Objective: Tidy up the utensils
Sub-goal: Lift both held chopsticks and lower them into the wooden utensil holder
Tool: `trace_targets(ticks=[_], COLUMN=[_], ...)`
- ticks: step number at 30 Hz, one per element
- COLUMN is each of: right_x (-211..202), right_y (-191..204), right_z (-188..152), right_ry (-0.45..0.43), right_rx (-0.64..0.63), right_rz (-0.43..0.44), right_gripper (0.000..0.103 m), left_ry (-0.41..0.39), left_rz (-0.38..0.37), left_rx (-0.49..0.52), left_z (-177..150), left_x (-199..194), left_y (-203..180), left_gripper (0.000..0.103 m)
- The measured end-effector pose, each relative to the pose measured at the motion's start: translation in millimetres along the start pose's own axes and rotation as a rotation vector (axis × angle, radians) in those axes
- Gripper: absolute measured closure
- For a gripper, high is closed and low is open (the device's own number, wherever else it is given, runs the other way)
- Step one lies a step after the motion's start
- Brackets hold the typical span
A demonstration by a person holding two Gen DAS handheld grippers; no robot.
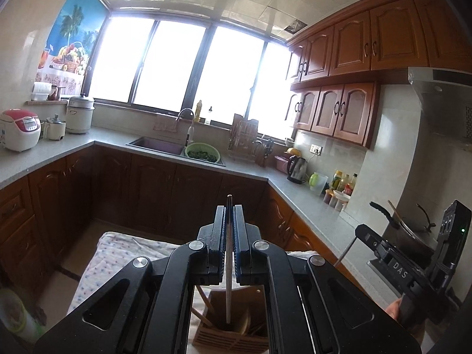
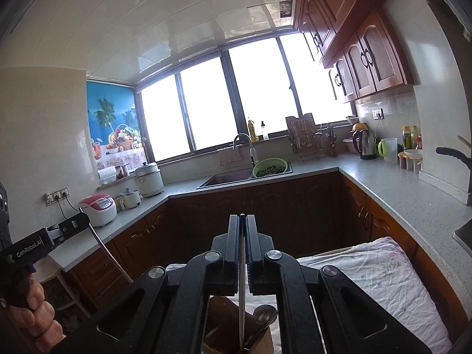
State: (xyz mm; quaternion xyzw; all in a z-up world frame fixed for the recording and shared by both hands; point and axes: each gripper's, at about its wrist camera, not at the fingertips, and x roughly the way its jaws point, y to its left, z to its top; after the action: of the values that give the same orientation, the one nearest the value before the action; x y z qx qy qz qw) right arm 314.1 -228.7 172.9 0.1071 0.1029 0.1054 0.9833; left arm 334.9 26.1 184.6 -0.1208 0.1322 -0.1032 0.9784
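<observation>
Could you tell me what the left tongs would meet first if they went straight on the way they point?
Probably the dark wooden base cabinet doors under the sink; the way to them looks free, though depth is unclear.

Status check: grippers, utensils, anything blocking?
Left gripper shut on chopstick. Right gripper shut on metal utensil. Both above wooden holder. Nothing blocking.

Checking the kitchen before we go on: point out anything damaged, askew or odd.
One ceiling tile near the upper cabinets is dark and broken open, unlike the white tiles around it. The green colander of greens sits on the sink's edge, which looks deliberate. Nothing else stands out.
</observation>
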Motion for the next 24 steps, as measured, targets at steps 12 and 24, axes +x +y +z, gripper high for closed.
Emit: trace_targets(ticks=[12,24], right_x=[32,41], right_y=[-9,-15], right_z=[-70,-78], right_ry=[0.030,0.067], right_rx=[0.007,0.019], right_rz=[-0.040,-0.042], right_gripper=[0.099,0.099], left_ry=[0.121,0.158], left_rz=[0.045,0.064], left_rx=[-0.017,0.017], left_z=[-73,-91], left_x=[60,74], left_y=[10,4], left_gripper=[0.100,0.099])
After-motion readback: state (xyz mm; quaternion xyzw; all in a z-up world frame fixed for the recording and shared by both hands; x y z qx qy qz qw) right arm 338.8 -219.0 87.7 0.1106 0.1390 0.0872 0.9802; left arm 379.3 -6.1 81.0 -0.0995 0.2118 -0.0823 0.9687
